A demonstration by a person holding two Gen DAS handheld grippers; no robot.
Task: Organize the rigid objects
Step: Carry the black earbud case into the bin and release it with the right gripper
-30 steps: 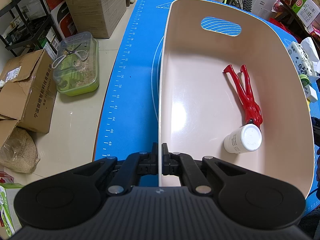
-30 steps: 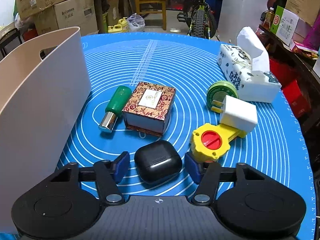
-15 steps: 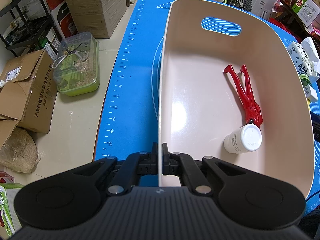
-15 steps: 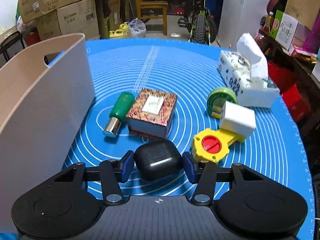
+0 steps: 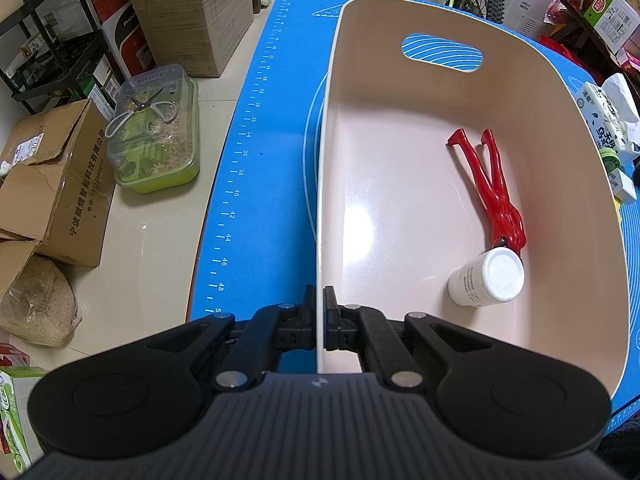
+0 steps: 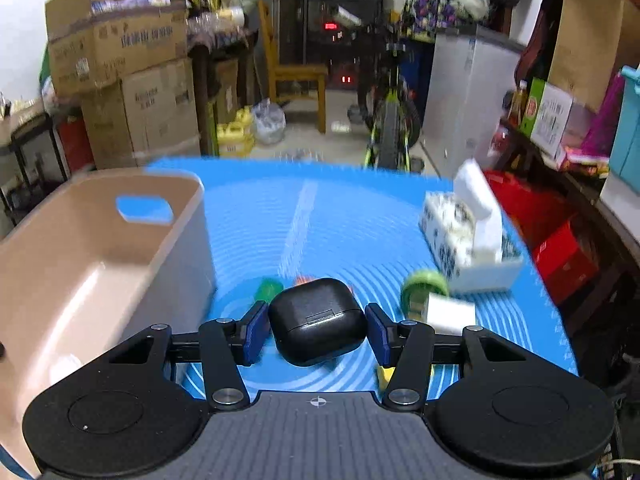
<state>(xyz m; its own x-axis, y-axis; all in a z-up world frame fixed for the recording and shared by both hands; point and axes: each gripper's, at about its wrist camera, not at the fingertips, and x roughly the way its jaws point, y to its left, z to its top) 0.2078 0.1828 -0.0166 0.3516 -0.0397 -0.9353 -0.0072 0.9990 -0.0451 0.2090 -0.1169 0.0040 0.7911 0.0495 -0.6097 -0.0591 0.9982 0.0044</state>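
Note:
My left gripper (image 5: 319, 312) is shut on the near left rim of the beige bin (image 5: 326, 160). Inside the bin lie a red clip-like tool (image 5: 494, 188) and a white bottle (image 5: 486, 278). My right gripper (image 6: 318, 330) is shut on a black earbud case (image 6: 318, 326) and holds it lifted above the blue mat (image 6: 320, 224). The bin (image 6: 80, 264) stands to its left. Partly hidden behind the case are a green bottle (image 6: 269, 289), a green round tin (image 6: 424, 286) and a white charger (image 6: 450, 314).
A tissue box (image 6: 468, 236) sits at the mat's right; it also shows in the left wrist view (image 5: 608, 120). A yellow item (image 6: 383, 376) peeks below the right finger. On the floor left of the table are cardboard boxes (image 5: 52, 176) and a green container (image 5: 156, 132).
My right gripper closed on the black earbud case and lifted it off the mat, tilting the view upward. The left gripper and bin have not moved.

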